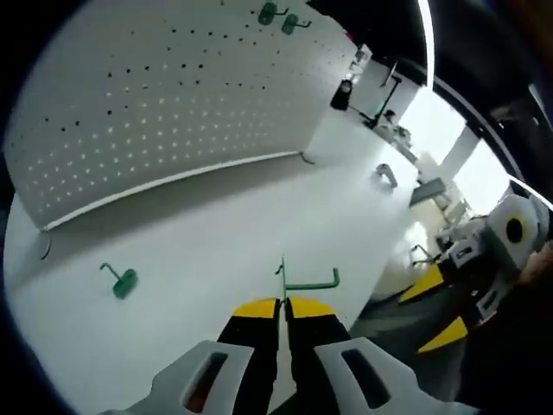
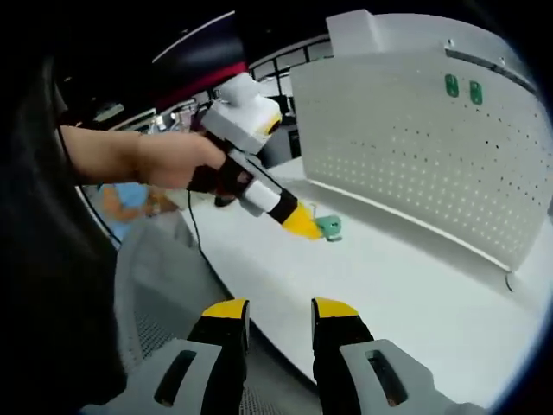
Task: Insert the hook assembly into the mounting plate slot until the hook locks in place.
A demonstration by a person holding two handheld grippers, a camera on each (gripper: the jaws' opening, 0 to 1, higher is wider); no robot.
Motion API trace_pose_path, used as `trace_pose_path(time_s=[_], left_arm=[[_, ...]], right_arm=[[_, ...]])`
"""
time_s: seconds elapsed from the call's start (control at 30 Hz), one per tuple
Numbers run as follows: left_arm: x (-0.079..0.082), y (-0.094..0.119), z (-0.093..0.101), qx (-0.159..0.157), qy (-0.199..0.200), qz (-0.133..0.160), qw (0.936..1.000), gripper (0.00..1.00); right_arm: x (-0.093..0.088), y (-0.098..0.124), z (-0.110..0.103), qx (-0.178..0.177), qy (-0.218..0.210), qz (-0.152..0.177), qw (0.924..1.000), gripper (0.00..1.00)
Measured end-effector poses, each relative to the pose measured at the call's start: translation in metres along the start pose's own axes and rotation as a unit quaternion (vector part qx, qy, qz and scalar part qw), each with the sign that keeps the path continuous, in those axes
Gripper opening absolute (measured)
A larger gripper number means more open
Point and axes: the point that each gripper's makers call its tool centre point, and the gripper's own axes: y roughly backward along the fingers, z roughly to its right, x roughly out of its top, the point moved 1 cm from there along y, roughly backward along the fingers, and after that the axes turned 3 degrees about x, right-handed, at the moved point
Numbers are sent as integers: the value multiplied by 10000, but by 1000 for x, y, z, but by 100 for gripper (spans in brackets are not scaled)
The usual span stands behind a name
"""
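The left gripper has its jaws pressed together on a green hook, pinching the hook's thin upright part between the yellow tips. From that pinch the hook's long arm runs out to the right, roughly level with the white table, ending in a small upturned tip. In the right gripper view the same gripper reaches in from the left, held by a person's hand, with a green piece at its tip just above the table.

The white pegboard is the mounting plate. It stands upright at the far side of the table, straight ahead of the left gripper and well apart from it, with open table between. So the held hook has to travel away from the near edge toward the board. Its arm seems to lie across the board's face, not pointing at it, which suggests a turn of the wrist is needed before it meets a slot; the fisheye bend makes that angle hard to judge.

Two green hooks already sit high on the board at the far right. Another loose green hook lies on the table to the left, near the board's foot.

The right gripper hangs off the near edge of the table, its jaws apart and holding nothing, farther from the board than the left.
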Motion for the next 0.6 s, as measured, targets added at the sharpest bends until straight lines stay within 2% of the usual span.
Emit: trace_pose_path(time_s=[0.27,0.33,0.37,0.43,0.47,0.53,0.6], left_arm=[[4,21,12,-48,65,600,9982,3],[8,24,18,-146,184,775,9967,3],[9,26,22,-191,200,842,9961,3],[12,28,27,-193,175,939,9952,3],[15,29,30,-199,175,1032,9943,3],[18,32,34,-203,171,1146,9931,3],[22,34,37,-202,207,1290,9912,3]], right_arm=[[11,-1,-2,63,-65,135,9999,28],[14,-2,-1,60,-119,184,9997,28],[15,-2,-1,68,-182,220,9996,28],[20,-2,0,112,-694,377,9968,28],[26,0,4,86,-954,559,9938,28],[36,4,11,-17,-1178,774,9900,28],[41,6,16,-76,-1101,807,9906,28]])
